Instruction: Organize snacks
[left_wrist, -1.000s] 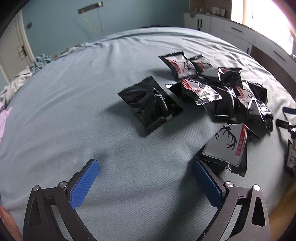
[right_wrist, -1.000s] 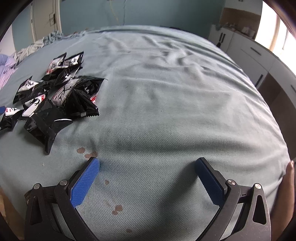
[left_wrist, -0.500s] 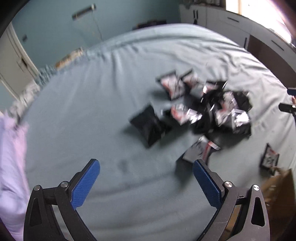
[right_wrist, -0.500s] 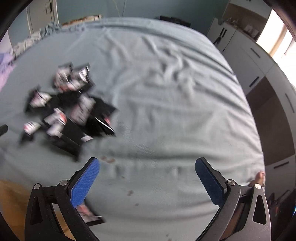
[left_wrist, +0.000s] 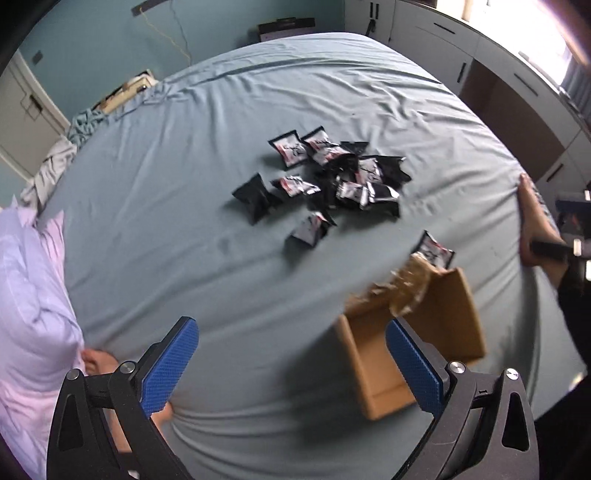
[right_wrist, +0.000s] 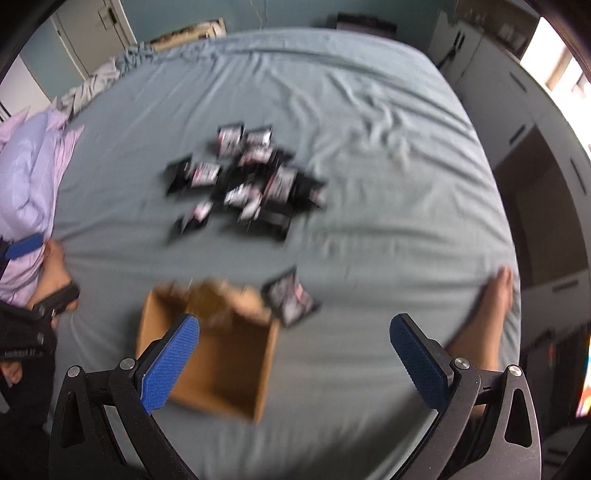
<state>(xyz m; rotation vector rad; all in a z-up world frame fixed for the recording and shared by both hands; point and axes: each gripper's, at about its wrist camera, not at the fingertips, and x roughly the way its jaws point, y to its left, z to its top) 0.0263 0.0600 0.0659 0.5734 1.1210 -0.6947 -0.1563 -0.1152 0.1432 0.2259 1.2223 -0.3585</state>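
- Nearest the cameras, the left claw (left_wrist: 291, 363) and the right claw (right_wrist: 293, 360) are both spread wide with nothing between the blue pads.
- Just beyond them sits the landmark, an open cardboard box (left_wrist: 373, 384) on the bed (left_wrist: 184, 221); its far edge looks torn or has crumpled tape.
- A single snack packet (left_wrist: 436, 251) lies touching the box's far corner; the right wrist view shows it (right_wrist: 291, 299) too, blurred.
- Farther past the box, toward the middle of the bed, lies the heap of black snack packets (left_wrist: 332, 181), several overlapping, one loose packet (left_wrist: 312, 229) on the box side of the heap.
- Left of the box, a lilac pillow (left_wrist: 33, 295) rests at the bed edge.
- Likely step: start collecting packets into the box. The stray packet by the box is the easy first grab; come down over a crimped end, pinch thin foil firmly, and avoid snagging the sheet. Lone packets before overlapped ones.
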